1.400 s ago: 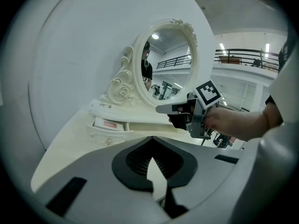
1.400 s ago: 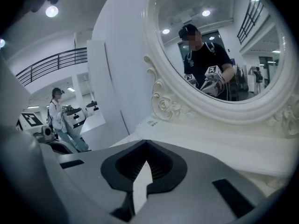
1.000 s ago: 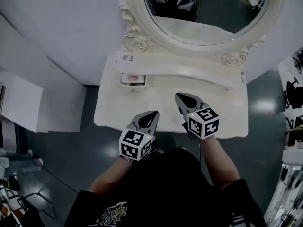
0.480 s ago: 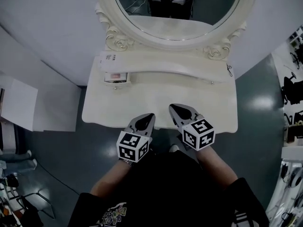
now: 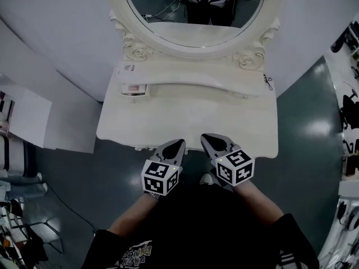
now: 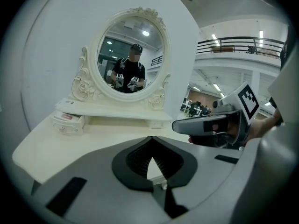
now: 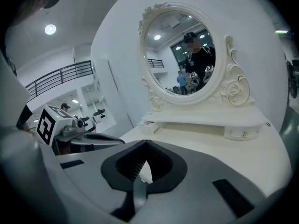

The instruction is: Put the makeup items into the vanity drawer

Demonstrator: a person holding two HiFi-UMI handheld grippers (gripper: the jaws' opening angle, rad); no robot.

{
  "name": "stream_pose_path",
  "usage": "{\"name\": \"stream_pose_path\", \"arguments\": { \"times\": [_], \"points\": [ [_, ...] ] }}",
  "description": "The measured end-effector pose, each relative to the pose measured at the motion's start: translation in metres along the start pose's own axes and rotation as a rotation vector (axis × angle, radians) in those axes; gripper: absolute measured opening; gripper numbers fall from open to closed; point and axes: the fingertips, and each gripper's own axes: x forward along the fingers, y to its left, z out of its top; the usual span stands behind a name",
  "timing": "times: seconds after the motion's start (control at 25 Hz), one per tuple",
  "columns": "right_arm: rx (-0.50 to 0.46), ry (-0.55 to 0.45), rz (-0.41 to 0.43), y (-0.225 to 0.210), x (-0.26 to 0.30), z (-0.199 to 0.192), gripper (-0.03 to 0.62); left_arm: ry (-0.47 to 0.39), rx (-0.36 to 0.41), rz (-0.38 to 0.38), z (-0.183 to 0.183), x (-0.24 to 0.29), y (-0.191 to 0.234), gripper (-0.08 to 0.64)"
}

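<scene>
The cream vanity table point(image 5: 185, 116) stands under its oval mirror point(image 5: 193, 7). Its small left drawer point(image 5: 134, 88) is pulled out a little, and something pink shows inside. From the left gripper view the same drawer point(image 6: 67, 121) sits at the far left under the shelf. The left gripper point(image 5: 179, 143) is shut and holds nothing, at the table's front edge. Just right of it, the right gripper point(image 5: 205, 137) is also shut and holds nothing. Both point toward the mirror. No loose makeup item shows on the tabletop.
A matching small drawer with a knob point(image 5: 245, 96) sits closed at the shelf's right end. A white box point(image 5: 28, 122) stands on the floor to the left. Dark equipment point(image 5: 350, 111) lines the right edge. The person's shoe point(image 5: 207, 179) is below the table front.
Both grippers have drawn back from over the tabletop to its front edge and come closer together. Both stay shut. The view has shifted, so the vanity sits higher in the frame.
</scene>
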Motion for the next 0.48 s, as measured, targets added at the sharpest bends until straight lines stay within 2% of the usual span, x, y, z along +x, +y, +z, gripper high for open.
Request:
{"name": "stream_pose_path", "arguments": {
  "times": [0.48],
  "points": [
    [-0.020, 0.009, 0.063, -0.005, -0.047, -0.030, 0.029, 0.000, 0.009, 0.058, -0.022, -0.001, -0.055, -0.002]
  ]
}}
